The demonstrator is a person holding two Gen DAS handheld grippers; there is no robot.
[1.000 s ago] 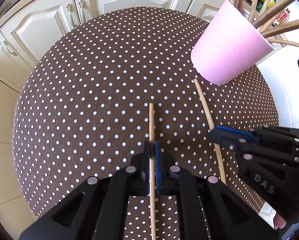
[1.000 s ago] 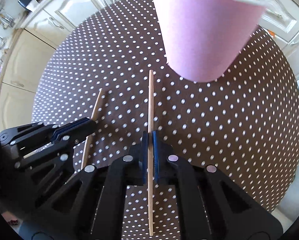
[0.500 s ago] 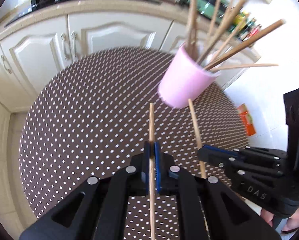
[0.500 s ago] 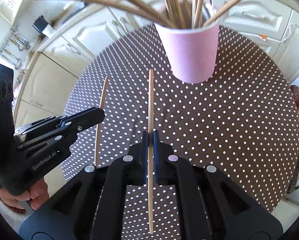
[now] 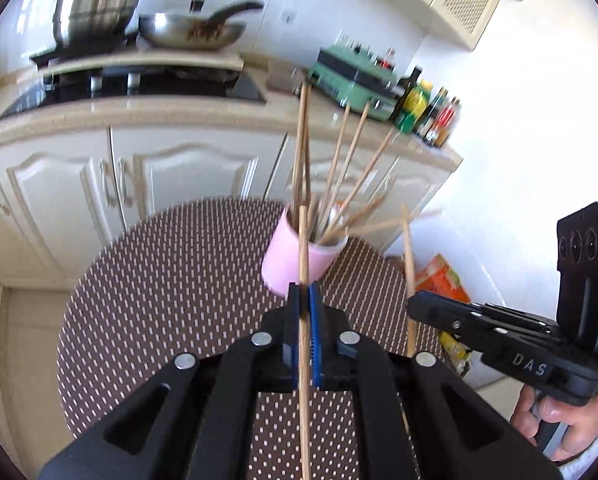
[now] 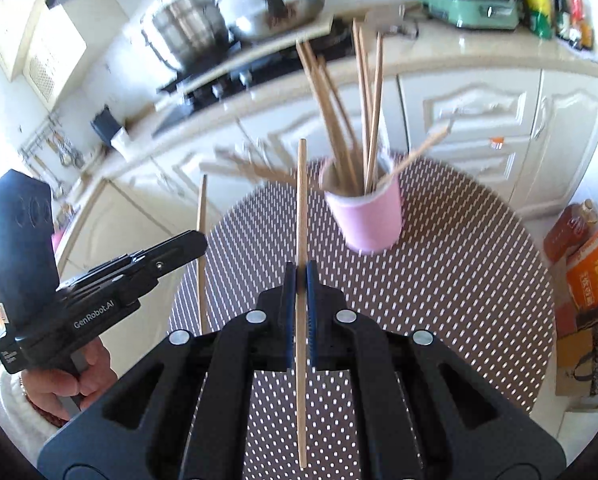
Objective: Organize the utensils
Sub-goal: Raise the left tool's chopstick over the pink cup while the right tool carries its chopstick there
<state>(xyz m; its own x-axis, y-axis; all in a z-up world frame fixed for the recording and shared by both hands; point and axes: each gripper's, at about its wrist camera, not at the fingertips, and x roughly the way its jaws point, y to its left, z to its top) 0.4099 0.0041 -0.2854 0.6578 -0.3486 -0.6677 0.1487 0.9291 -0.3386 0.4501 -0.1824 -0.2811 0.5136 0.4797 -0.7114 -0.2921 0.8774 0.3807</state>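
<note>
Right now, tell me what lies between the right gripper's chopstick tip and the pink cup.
Nothing: in the right wrist view only polka-dot tablecloth shows between the chopstick and the pink cup.

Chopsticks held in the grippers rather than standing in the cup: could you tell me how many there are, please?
2: one chopstick clamped in the left gripper, one in the right gripper. None visible on the table.

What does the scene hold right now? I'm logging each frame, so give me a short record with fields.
left gripper: shut on a chopstick
right gripper: shut on a second chopstick
pink cup: upright on the dotted table, holding many chopsticks
both held sticks: lifted clear of the table, not yet in the cup
background: stove pots, green appliance, bottles
</note>
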